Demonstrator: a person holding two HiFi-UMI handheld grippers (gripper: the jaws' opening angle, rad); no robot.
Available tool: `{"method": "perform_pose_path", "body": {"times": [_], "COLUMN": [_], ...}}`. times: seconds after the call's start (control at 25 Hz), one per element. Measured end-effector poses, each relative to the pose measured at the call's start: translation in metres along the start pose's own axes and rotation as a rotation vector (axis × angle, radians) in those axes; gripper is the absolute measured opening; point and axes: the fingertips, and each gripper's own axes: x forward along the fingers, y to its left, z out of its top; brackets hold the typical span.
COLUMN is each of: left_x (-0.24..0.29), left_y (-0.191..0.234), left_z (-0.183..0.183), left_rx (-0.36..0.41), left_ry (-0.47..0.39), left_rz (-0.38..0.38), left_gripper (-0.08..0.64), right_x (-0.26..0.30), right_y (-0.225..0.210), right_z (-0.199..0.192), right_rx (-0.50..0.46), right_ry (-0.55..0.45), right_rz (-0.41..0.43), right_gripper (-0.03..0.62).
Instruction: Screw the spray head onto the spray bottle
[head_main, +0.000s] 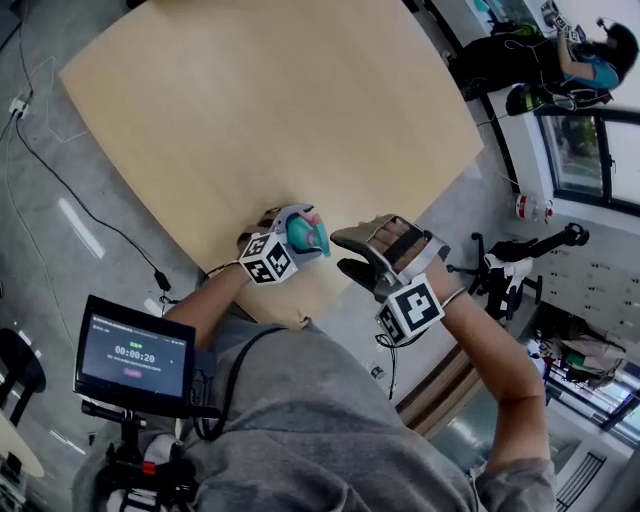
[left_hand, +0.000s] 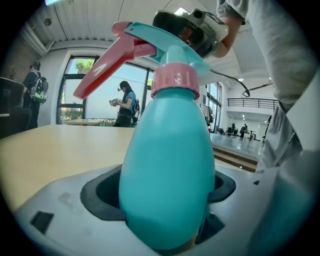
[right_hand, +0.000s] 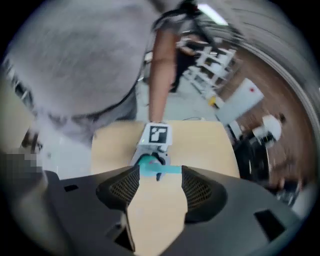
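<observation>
A teal spray bottle (head_main: 306, 233) stands between the jaws of my left gripper (head_main: 298, 226), which is shut on its body near the table's front edge. In the left gripper view the bottle (left_hand: 167, 180) fills the middle. A pink collar (left_hand: 175, 80) sits on its neck, under a teal spray head with a pink trigger (left_hand: 112, 62). My right gripper (head_main: 341, 253) hovers just right of the bottle, open, with nothing between its jaws. In the right gripper view those open jaws (right_hand: 160, 182) point at the bottle's top (right_hand: 152, 167) and the left gripper's marker cube (right_hand: 159, 135).
The pale wooden table (head_main: 250, 110) stretches away from me. A timer screen on a tripod (head_main: 135, 357) stands at my lower left, with a cable (head_main: 60, 190) on the floor beside the table. A person (left_hand: 125, 102) stands by the windows far behind.
</observation>
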Motion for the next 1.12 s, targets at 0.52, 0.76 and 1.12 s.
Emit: {"method": "perform_pose_path", "body": {"times": [0.52,0.76,1.12], "left_x": [0.011,0.009,-0.007], "left_y": [0.003,0.008,0.033], "left_z": [0.007,0.011,0.012], "left_rx": [0.016,-0.027,-0.15], "left_ry": [0.013,-0.013,-0.036], "left_rz": [-0.042,0.06,0.439], "left_gripper": [0.416,0.414,0.414], "right_x": [0.06,0.065,0.054], "right_y": [0.023,-0.002,-0.012], "right_z": [-0.014,-0.02,-0.028], "right_rx": [-0.3,0.915,1.587], "right_ry": [0.013,-0.016,-0.021], "right_rz": [0.233,0.121,-0.406], "right_gripper": [0.117,0.109,0.11]}}
